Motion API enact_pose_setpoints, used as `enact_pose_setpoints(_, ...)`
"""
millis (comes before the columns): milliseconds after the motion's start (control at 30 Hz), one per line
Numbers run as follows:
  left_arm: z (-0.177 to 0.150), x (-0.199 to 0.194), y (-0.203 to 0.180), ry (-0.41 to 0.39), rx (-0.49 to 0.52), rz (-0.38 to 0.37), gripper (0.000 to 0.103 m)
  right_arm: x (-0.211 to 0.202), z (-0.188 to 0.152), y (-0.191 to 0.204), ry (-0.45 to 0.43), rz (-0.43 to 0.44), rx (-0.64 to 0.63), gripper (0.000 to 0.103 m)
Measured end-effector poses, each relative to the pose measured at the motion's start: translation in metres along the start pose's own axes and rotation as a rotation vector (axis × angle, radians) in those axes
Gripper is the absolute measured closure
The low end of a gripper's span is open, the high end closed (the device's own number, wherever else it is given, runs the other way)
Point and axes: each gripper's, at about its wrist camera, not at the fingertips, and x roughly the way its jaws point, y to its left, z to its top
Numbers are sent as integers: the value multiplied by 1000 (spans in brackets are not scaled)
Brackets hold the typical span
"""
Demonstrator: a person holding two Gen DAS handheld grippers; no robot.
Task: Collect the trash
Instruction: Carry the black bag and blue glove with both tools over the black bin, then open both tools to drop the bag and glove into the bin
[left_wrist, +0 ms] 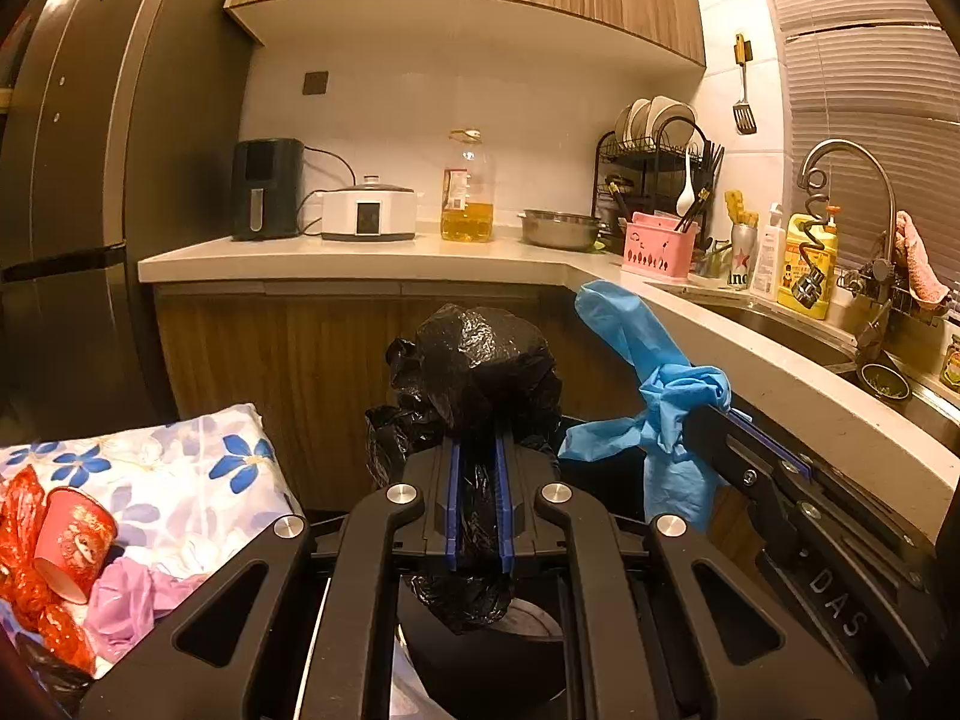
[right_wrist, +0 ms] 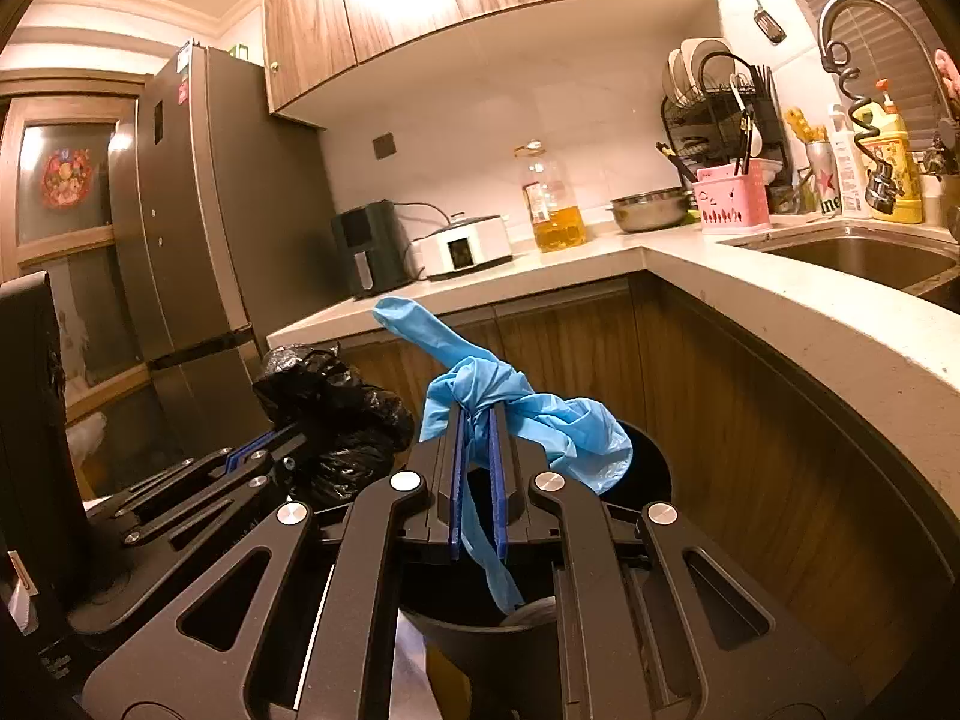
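While the left tool (left_wrist: pixel 478 450) pinches a crumpled black plastic bag (left_wrist: pixel 474 360), the right tool (right_wrist: pixel 478 420) squeezes a blue glove (right_wrist: pixel 510 402), both held above the black trash bin (right_wrist: pixel 648 456). Neither is dropped in yet. More trash waits: a red paper cup (left_wrist: pixel 75 540) on the flowered cloth (left_wrist: pixel 180 474).

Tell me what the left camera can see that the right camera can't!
Only the left wrist view shows the flowered cloth with a red paper cup and pink wrapper on it. Only the right wrist view shows the wooden door beside the fridge. Both show the black bag in the left gripper, the blue glove in the right gripper, and the oil bottle.
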Motion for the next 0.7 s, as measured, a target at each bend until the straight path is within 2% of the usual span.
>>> enact_pose_setpoints(300,-4,16,2,16,-7,-17,91,15,0,-1,19,-1,-3,93)
enact_pose_setpoints(333,-5,18,3,20,-8,-16,88,15,-1,-1,20,-1,-3,93)
enact_pose_setpoints(467,-6,20,7,15,-20,-14,60,20,-1,-3,29,-1,1,90)
enact_pose_setpoints(600,-8,22,12,16,-27,-2,50,23,-1,-5,36,-5,10,84)
enact_pose_setpoints(700,-10,23,19,28,-36,26,45,22,-1,-8,35,-17,18,73)
